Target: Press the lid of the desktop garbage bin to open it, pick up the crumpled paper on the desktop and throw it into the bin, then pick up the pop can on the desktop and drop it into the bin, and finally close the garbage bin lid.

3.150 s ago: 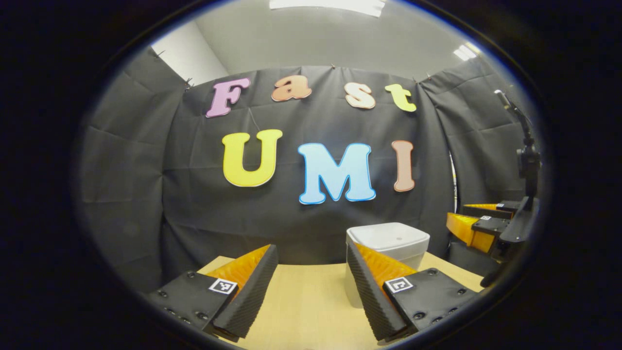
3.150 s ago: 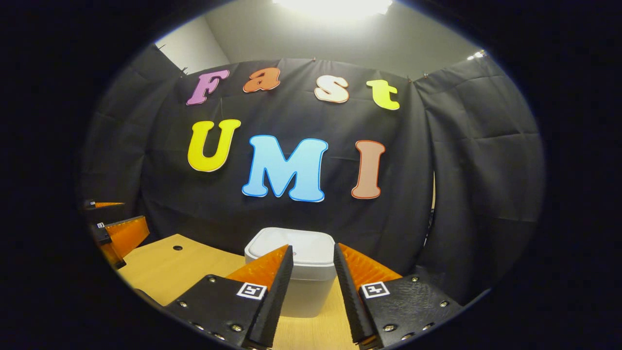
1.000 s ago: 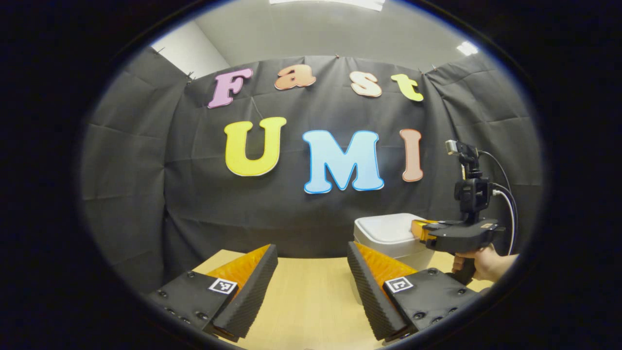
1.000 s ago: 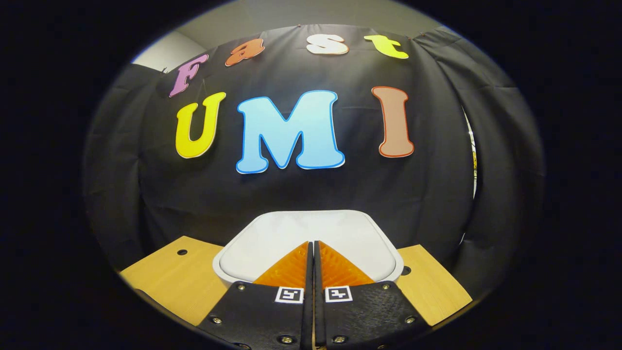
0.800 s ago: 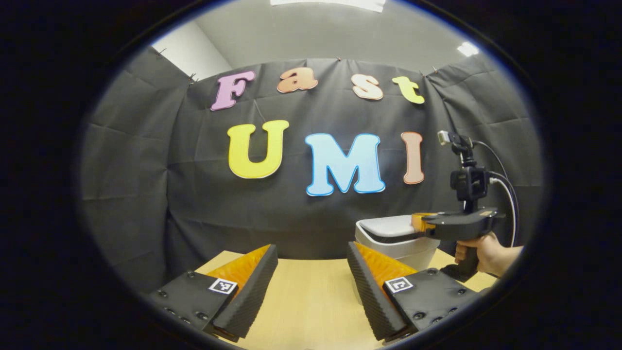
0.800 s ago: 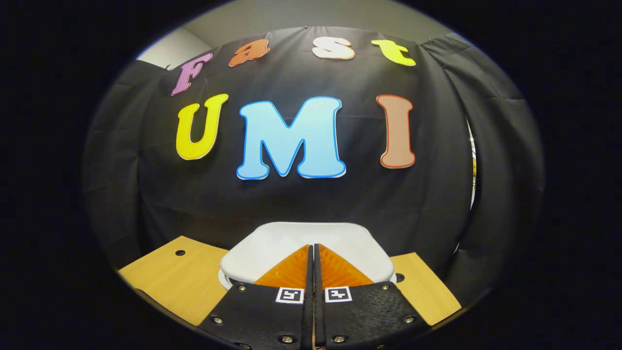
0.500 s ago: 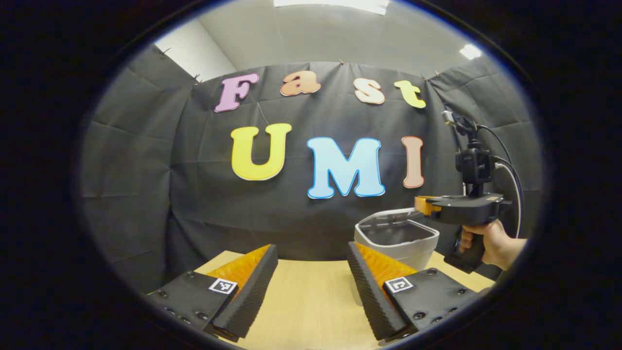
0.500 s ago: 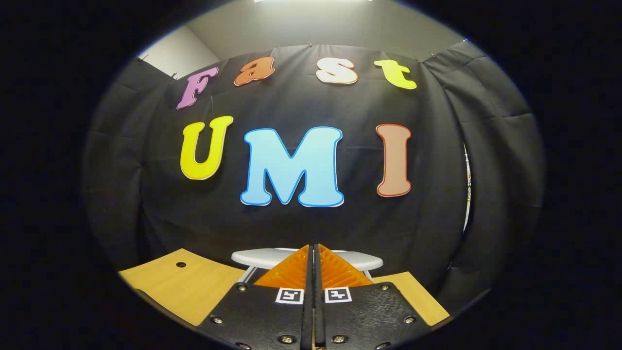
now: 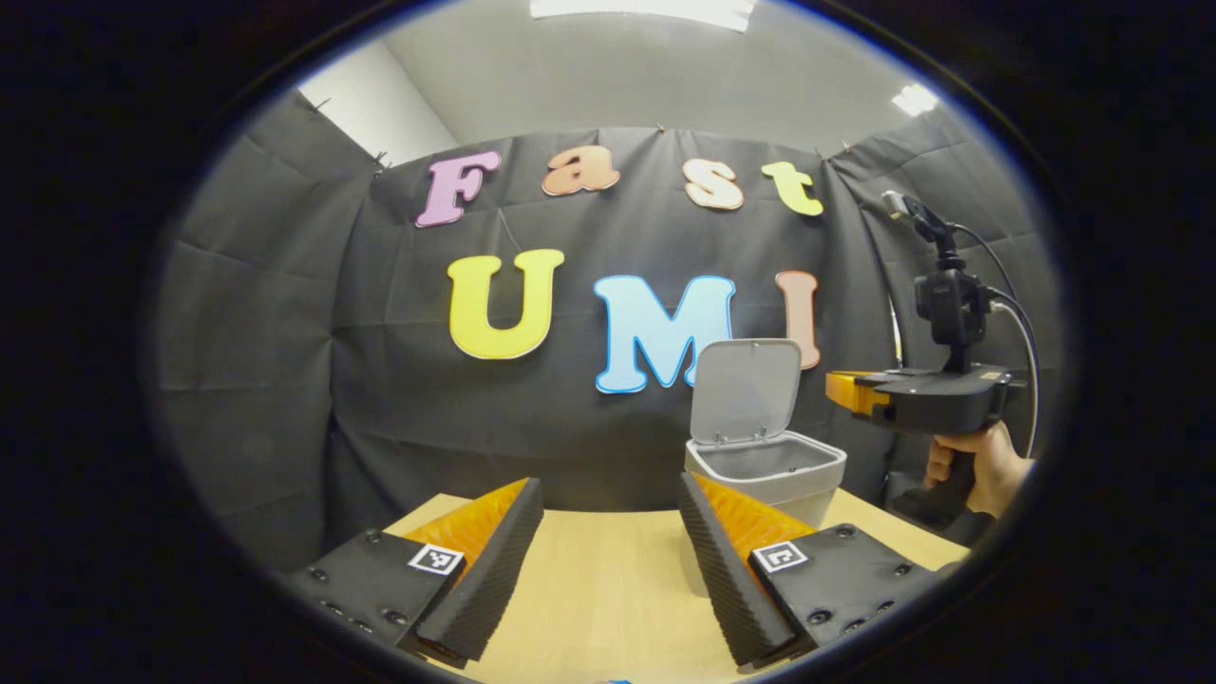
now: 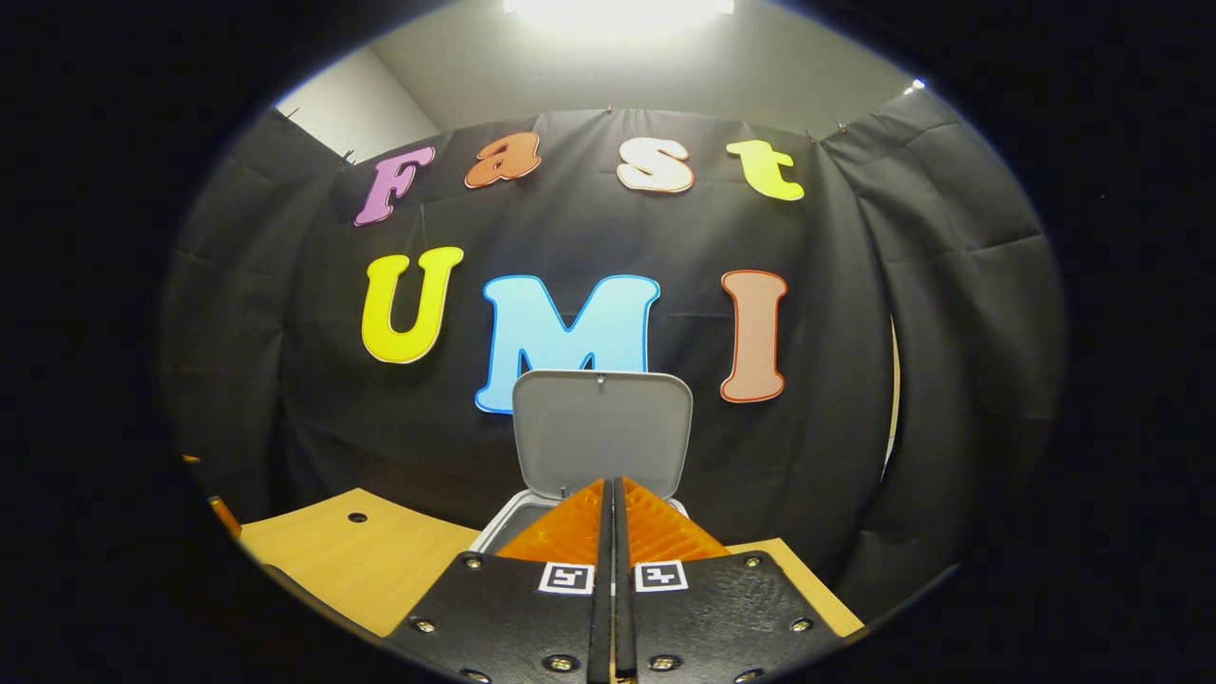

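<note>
Since lid (image 10: pixel 601 427) sprang upright | bin (image 9: pixel 766 469) open | right gripper (image 10: pixel 613 486) raised, closed

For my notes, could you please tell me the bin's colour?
White bin, its raised lid's underside grey; clearest in the left gripper view.

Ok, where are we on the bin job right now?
Step one looks done: the lid stands upright over the open bin. Nothing is in hand: the right gripper is shut on nothing in front of the bin, and the left gripper is open above the table. Paper, can and closing the lid are left.
</note>
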Tool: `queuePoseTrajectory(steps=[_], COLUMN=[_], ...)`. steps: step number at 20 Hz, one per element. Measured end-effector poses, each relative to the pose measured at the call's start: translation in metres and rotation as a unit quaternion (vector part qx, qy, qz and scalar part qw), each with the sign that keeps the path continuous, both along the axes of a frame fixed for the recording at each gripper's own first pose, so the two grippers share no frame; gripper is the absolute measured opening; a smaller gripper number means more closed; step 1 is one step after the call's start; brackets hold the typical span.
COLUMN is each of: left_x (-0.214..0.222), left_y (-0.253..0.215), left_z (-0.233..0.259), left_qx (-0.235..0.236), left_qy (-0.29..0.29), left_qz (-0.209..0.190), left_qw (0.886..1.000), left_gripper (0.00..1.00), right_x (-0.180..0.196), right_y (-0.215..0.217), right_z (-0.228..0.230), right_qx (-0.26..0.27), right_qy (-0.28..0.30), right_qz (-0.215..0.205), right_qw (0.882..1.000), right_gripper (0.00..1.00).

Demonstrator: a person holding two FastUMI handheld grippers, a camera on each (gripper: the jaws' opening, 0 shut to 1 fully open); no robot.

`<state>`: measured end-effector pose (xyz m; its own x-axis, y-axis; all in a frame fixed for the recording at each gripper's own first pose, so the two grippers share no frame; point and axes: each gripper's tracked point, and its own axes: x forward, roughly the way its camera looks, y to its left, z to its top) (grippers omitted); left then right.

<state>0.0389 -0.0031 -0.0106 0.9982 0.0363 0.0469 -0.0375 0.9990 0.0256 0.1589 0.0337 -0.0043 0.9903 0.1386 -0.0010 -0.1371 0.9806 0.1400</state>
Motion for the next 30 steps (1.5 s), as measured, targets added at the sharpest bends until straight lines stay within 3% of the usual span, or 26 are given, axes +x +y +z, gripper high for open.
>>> queuePoseTrajectory(steps=[9,10,13,14,15,17,20,23,24,30], left_x=[-0.01,-0.011,-0.012,-0.013,-0.013,-0.013,-0.012,-0.015,-0.016,-0.022], left_y=[0.003,0.005,0.007,0.007,0.008,0.008,0.01,0.012,0.012,0.015], left_z=[0.002,0.002,-0.002,-0.002,-0.003,-0.006,-0.008,-0.008,-0.008,-0.01], left_qx=[0.004,0.003,0.003,0.002,0.002,0.001,0.002,0.002,0.003,0.005], left_qy=[-0.007,-0.007,-0.005,-0.004,-0.004,-0.002,-0.001,0.0,-0.001,0.0], left_qz=[-0.002,-0.001,-0.002,-0.002,-0.003,-0.003,0.0,0.002,0.004,0.008], left_qw=[1.0,1.0,1.0,1.0,1.0,1.0,1.0,1.0,1.0,1.0], left_gripper=[0.94,0.94,0.94,0.94,0.94,0.94,0.94,0.94,0.94,0.94], right_x=[-0.057,-0.062,-0.077,-0.082,-0.09,-0.099,-0.111,-0.122,-0.125,-0.146], right_y=[-0.002,0.0,0.0,0.003,0.006,0.012,0.022,0.033,0.036,0.058], right_z=[-0.032,-0.037,-0.053,-0.058,-0.063,-0.073,-0.085,-0.093,-0.094,-0.125], right_qx=[0.017,0.013,-0.01,-0.018,-0.024,-0.032,-0.038,-0.037,-0.034,-0.034], right_qy=[0.037,0.044,0.058,0.062,0.068,0.078,0.09,0.097,0.098,0.129], right_qz=[0.002,0.005,0.011,0.015,0.02,0.032,0.047,0.061,0.065,0.09], right_qw=[0.999,0.999,0.998,0.998,0.997,0.996,0.994,0.993,0.992,0.987], right_gripper=[0.02,0.1,0.19,0.3,0.33,0.52,0.71,0.76,0.89,0.92])
